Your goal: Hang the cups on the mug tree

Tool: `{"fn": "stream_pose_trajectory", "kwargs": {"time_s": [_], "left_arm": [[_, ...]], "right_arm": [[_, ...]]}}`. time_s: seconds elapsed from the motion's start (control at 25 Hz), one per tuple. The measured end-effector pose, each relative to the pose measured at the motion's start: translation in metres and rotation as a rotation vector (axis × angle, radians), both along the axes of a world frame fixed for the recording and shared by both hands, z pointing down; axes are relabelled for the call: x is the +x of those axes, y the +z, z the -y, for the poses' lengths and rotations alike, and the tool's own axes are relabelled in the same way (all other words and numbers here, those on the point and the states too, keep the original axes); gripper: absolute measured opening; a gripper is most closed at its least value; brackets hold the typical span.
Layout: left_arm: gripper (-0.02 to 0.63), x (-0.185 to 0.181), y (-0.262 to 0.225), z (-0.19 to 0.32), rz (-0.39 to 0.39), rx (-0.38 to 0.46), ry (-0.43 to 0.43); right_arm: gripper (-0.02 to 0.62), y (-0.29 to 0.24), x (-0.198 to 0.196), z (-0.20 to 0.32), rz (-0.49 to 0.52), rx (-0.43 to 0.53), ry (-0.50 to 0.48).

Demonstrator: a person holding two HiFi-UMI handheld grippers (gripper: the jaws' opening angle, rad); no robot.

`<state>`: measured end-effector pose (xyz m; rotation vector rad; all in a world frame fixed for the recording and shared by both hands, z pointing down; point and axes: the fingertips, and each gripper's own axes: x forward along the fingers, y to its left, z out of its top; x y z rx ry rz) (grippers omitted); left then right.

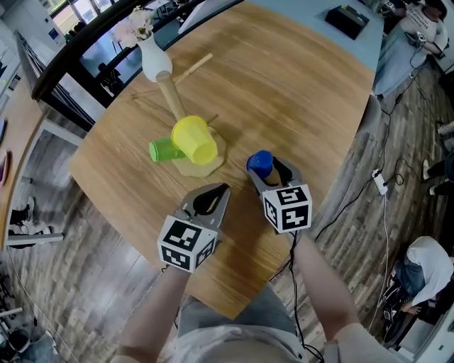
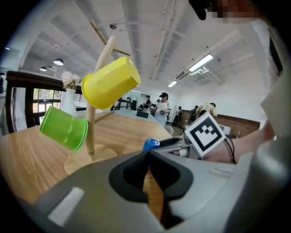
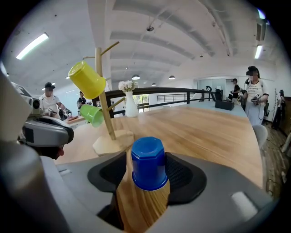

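Note:
The wooden mug tree (image 1: 170, 99) stands mid-table with a yellow cup (image 1: 193, 139) and a green cup (image 1: 164, 149) hung on its pegs. A blue cup (image 1: 260, 163) stands upside down on the table just right of the tree's base. My right gripper (image 1: 269, 169) is open, and the blue cup (image 3: 148, 164) sits between its jaws with a sliver of wood showing at the left pad. My left gripper (image 1: 223, 188) is shut and empty, low over the table in front of the tree. The left gripper view shows the yellow cup (image 2: 110, 83) and green cup (image 2: 63, 128) up close.
A white vase (image 1: 154, 60) with flowers stands behind the tree at the table's far edge. A black box (image 1: 347, 20) lies on a further table. The round table's near edge (image 1: 234, 312) is just below my grippers. People stand at the right.

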<state>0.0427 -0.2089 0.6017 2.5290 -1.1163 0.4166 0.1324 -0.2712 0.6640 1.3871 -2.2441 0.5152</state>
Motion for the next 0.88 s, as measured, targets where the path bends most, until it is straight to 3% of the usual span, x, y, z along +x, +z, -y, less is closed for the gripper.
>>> {"fn": "stream_pose_trajectory", "kwargs": {"time_s": [0.52, 0.88], "left_arm": [[0.003, -0.002, -0.004, -0.005, 0.001, -0.002, 0.017], [0.003, -0.007, -0.040, -0.025, -0.006, 0.004, 0.015]], "right_arm": [[0.233, -0.006, 0.001, -0.004, 0.005, -0.001, 0.020], [0.232, -0.062, -0.004, -0.034, 0.038, 0.026, 0.018]]}}
